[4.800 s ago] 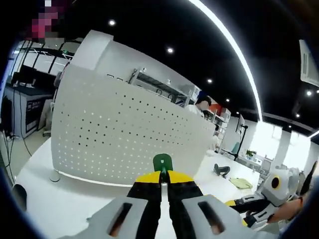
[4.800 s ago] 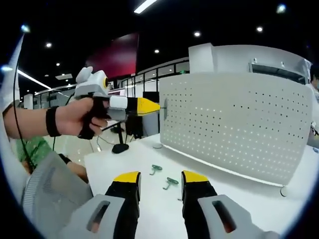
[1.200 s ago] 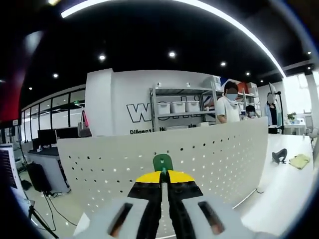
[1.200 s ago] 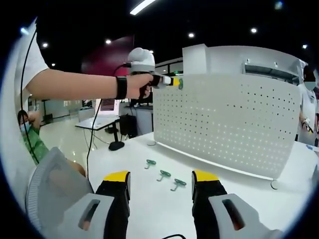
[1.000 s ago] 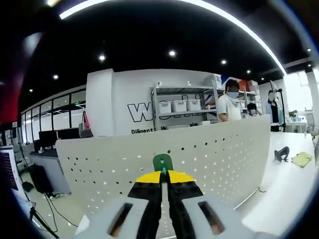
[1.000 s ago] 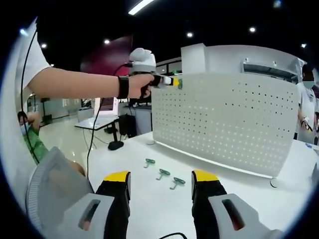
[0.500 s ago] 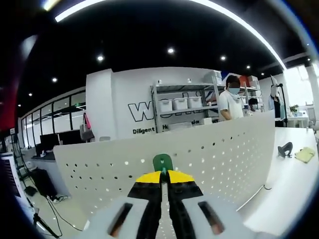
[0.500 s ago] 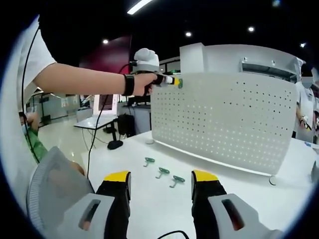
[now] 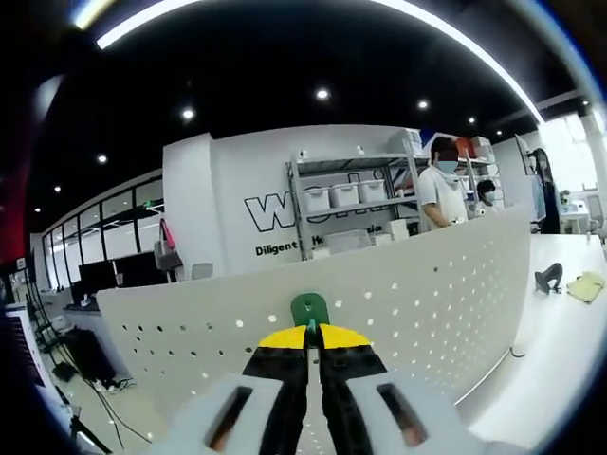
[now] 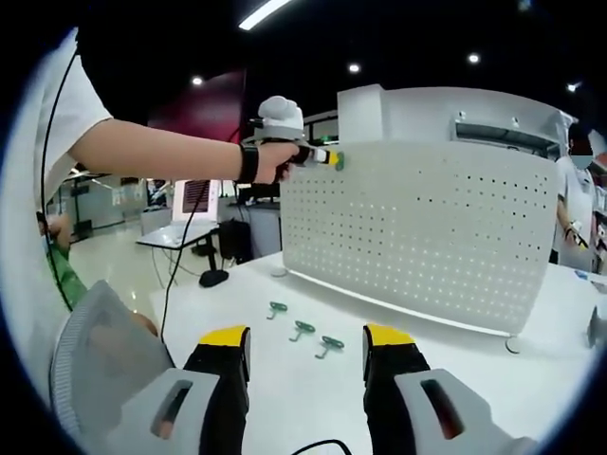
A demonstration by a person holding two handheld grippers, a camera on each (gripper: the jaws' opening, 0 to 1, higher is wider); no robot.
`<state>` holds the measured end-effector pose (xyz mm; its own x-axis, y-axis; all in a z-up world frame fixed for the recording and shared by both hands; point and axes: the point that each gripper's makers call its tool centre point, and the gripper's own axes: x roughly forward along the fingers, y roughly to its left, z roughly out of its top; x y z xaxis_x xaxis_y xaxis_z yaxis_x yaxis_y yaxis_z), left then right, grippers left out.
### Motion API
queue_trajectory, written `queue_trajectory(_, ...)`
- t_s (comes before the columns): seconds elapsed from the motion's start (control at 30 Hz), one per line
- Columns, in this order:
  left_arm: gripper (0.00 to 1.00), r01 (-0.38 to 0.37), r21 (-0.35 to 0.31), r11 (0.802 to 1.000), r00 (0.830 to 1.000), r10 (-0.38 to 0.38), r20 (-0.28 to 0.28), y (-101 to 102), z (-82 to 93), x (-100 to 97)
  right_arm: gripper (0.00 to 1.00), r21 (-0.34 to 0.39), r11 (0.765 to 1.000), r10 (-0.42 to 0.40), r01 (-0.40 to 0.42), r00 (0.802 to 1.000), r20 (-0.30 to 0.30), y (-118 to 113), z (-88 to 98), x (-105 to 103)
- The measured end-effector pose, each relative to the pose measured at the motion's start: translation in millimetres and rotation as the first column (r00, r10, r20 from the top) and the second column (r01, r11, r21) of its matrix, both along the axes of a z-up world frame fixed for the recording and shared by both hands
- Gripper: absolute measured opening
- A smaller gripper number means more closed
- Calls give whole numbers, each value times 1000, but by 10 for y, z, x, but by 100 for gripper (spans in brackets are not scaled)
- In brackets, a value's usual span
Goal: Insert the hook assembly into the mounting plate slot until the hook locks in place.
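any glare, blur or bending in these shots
Left gripper view: fisheye bows the pegboard top edge, ceiling strip light blown out, green hook sharp. Right gripper view: pegboard curved, holes glow backlit, hooks on table small but crisp.

A small green hook (image 9: 309, 308) is pinched between the closed yellow-tipped jaws of the left gripper (image 9: 308, 334), its rounded head sticking out above the tips, just before the upper edge of the pegboard (image 9: 398, 303). The pegboard is a white upright panel, dotted with rows of small holes and stood on round feet on the white table (image 10: 285, 379). Three more green hooks (image 10: 303, 329) are laid flat on the table in a short row, at 7 o'clock from the board's middle in the right gripper view, well apart from it.
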<state>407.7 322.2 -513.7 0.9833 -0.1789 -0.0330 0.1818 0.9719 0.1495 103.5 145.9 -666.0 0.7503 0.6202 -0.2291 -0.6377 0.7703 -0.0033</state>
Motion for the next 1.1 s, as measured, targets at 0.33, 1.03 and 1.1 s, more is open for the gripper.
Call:
queue_trajectory(0.33, 2, -16, -2, 1000, 1000, 16, -19, 1, -63, 22, 48, 5, 1000, -2, 2, 1000, 2, -9, 5, 11)
queue_trajectory(1.03, 3, -83, -46, 995, 995, 81, -55, 1, -124, 59, 48, -2, 1000, -2, 2, 1000, -2, -25, -12, 15)
queue_trajectory(1.1, 3, -90, -54, 994, 995, 87, -57, 3, -126, 60, 48, 1, 1000, -2, 2, 1000, -2, -26, -16, 16)
